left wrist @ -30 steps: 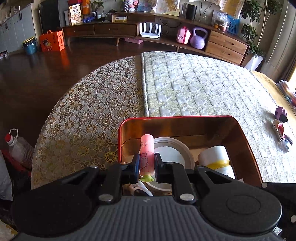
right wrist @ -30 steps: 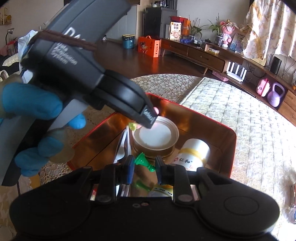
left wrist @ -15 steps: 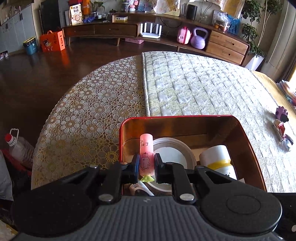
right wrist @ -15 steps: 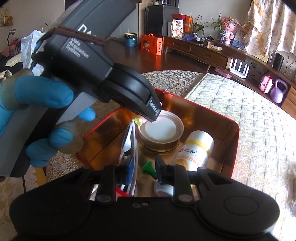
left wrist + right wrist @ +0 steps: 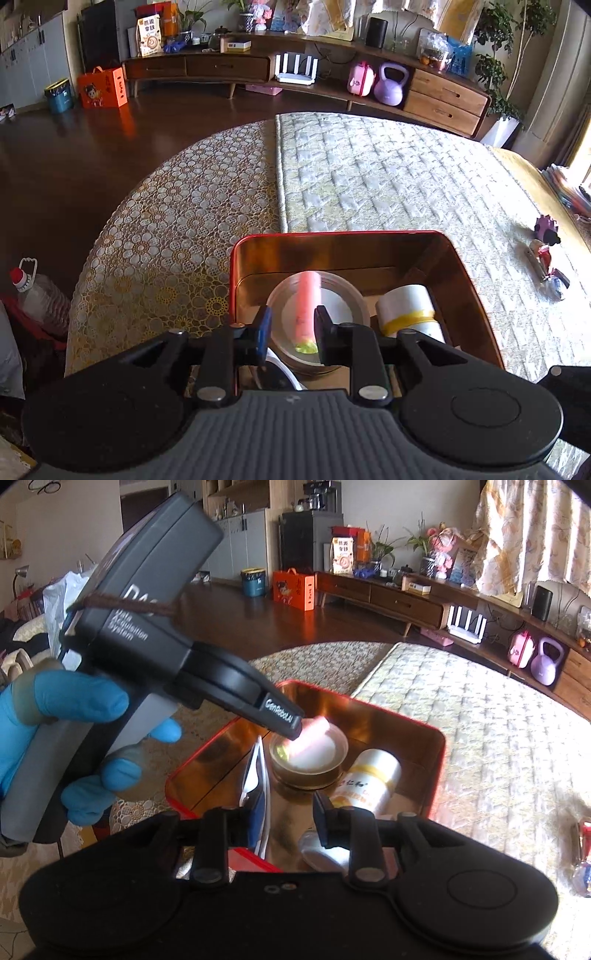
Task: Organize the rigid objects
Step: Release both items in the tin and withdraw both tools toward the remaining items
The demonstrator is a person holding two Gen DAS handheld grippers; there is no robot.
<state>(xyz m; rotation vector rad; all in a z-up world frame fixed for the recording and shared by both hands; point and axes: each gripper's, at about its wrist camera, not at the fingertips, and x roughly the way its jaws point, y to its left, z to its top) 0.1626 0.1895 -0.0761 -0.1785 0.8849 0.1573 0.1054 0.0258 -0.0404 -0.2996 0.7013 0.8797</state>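
Observation:
A red tin box (image 5: 332,236) (image 5: 439,738) stands on the table. In it are a round white-lidded tin (image 5: 343,302) (image 5: 321,753), a white bottle with a yellow band (image 5: 406,310) (image 5: 373,779), a blue-and-white packet (image 5: 256,782) and a small white cap (image 5: 321,853). My left gripper (image 5: 291,328) (image 5: 295,731) is open above the round tin; a blurred pink tube with a green cap (image 5: 308,306) (image 5: 312,734) sits loose between its fingers. My right gripper (image 5: 291,819) is open and empty over the box's near edge.
The table has a lace cloth (image 5: 177,229) on the left and a quilted mat (image 5: 388,184) on the right. Small toys (image 5: 546,258) lie at the mat's right edge. A plastic bottle (image 5: 37,295) stands on the floor to the left.
My left gripper has opened and let go of the pink tube, which now drops over the round tin. My right gripper has opened and the green-capped item it held is gone from its fingers.

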